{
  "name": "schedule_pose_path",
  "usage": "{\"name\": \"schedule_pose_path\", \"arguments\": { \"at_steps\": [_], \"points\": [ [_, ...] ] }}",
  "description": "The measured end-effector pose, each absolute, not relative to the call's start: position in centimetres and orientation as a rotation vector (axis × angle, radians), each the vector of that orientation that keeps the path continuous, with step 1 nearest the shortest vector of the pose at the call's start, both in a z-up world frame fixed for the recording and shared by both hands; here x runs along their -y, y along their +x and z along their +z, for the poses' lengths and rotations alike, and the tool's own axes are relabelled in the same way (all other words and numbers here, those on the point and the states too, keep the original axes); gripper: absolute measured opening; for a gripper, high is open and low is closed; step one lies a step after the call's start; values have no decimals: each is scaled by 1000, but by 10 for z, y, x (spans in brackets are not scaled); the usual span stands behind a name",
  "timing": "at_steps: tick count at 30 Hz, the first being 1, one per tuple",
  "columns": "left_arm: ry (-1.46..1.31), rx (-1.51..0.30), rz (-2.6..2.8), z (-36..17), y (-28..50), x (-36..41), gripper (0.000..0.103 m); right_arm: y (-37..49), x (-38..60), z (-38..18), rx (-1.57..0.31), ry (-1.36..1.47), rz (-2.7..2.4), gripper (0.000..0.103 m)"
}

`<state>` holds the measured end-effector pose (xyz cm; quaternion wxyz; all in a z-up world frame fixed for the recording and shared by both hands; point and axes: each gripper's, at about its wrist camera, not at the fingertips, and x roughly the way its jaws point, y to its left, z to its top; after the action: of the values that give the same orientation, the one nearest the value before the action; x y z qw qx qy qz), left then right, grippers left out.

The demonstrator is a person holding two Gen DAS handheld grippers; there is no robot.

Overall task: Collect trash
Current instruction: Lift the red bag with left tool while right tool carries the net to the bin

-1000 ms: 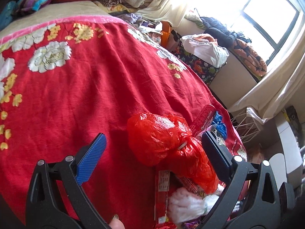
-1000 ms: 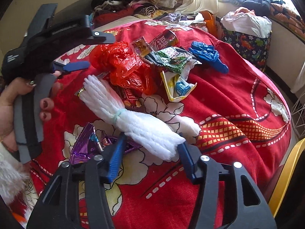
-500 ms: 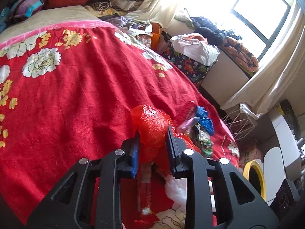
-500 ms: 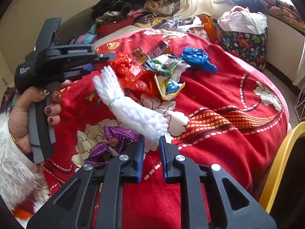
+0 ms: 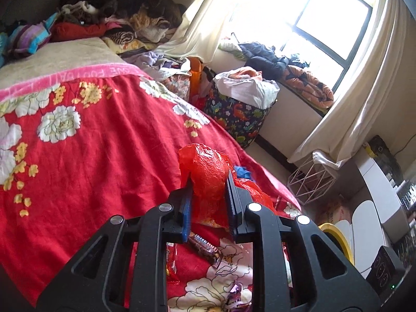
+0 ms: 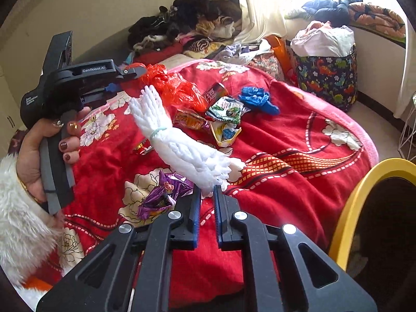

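Fingers grip one red bag (image 5: 209,182) (left) and one white foam bundle (image 6: 179,140) (right).

Red bag (image 5: 210,182); white foam (image 6: 182,145); blanket (image 6: 299,182) — red, white flowers.

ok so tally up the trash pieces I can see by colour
Red plastic bag, in left gripper: 1
White foam netting, in right gripper: 1
Blue crumpled bag: 1
Purple wrapper: 1
Printed snack wrappers: about 5
Total: about 9
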<state>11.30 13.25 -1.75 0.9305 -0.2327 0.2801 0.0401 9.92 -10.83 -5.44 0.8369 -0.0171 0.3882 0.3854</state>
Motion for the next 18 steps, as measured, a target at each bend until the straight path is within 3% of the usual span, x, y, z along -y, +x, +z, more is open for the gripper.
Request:
{"name": "schedule_pose_path", "arguments": {
  "at_steps": [18],
  "points": [
    [-470, -482, 107, 16, 97, -133, 16, 85, 146, -17, -691, -34, 722, 9]
  ]
}}
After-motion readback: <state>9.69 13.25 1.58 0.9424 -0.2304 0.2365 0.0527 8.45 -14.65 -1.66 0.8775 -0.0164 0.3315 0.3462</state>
